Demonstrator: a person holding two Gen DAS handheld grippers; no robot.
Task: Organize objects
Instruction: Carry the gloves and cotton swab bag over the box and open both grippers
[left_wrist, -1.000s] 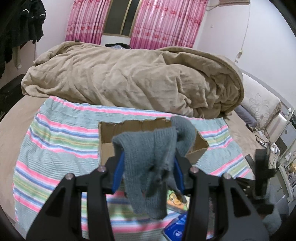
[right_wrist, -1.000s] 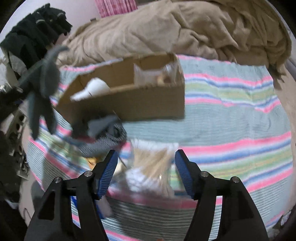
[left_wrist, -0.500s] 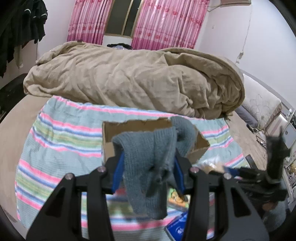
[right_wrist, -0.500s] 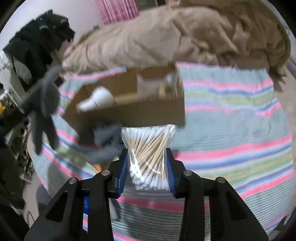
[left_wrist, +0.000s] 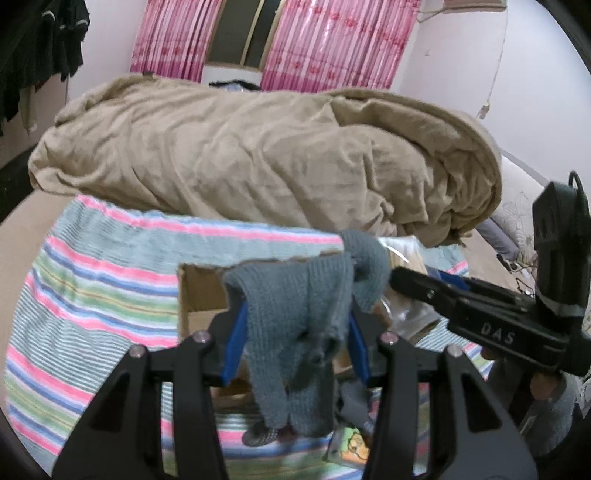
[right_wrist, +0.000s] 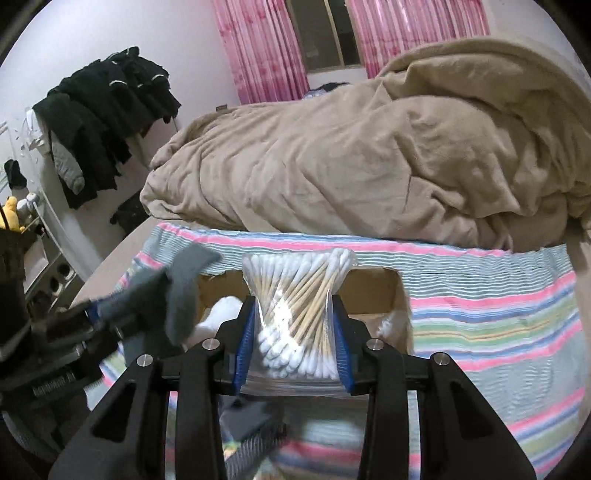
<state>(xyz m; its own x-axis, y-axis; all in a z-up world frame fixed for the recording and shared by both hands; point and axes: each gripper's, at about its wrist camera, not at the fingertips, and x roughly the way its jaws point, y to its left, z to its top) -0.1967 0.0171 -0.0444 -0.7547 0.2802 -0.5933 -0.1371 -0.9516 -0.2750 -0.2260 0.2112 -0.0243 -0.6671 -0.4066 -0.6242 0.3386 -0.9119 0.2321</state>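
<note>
My left gripper (left_wrist: 295, 343) is shut on a grey knitted sock (left_wrist: 295, 332) that drapes over and hangs below its blue pads. It hovers over the open cardboard box (left_wrist: 199, 295) on the striped blanket (left_wrist: 92, 295). My right gripper (right_wrist: 293, 347) is shut on a clear bag of cotton swabs (right_wrist: 299, 306), lifted above the same cardboard box (right_wrist: 373, 291). From the left wrist view the right gripper (left_wrist: 402, 278) reaches in from the right. The right wrist view shows the left gripper with the sock (right_wrist: 177, 295) at the left. Something white (right_wrist: 221, 314) lies inside the box.
A crumpled tan duvet (left_wrist: 258, 158) fills the bed behind the box. Dark clothes (right_wrist: 107, 114) hang at the left wall. A small printed card (left_wrist: 351, 450) and a dark grey item (right_wrist: 247, 413) lie on the blanket in front of the box. Pink curtains (right_wrist: 258, 48) frame a window.
The right gripper closed on the bag of cotton swabs and lifted it off the blanket to above the box. The left gripper, still holding the sock, moved closer over the box.
</note>
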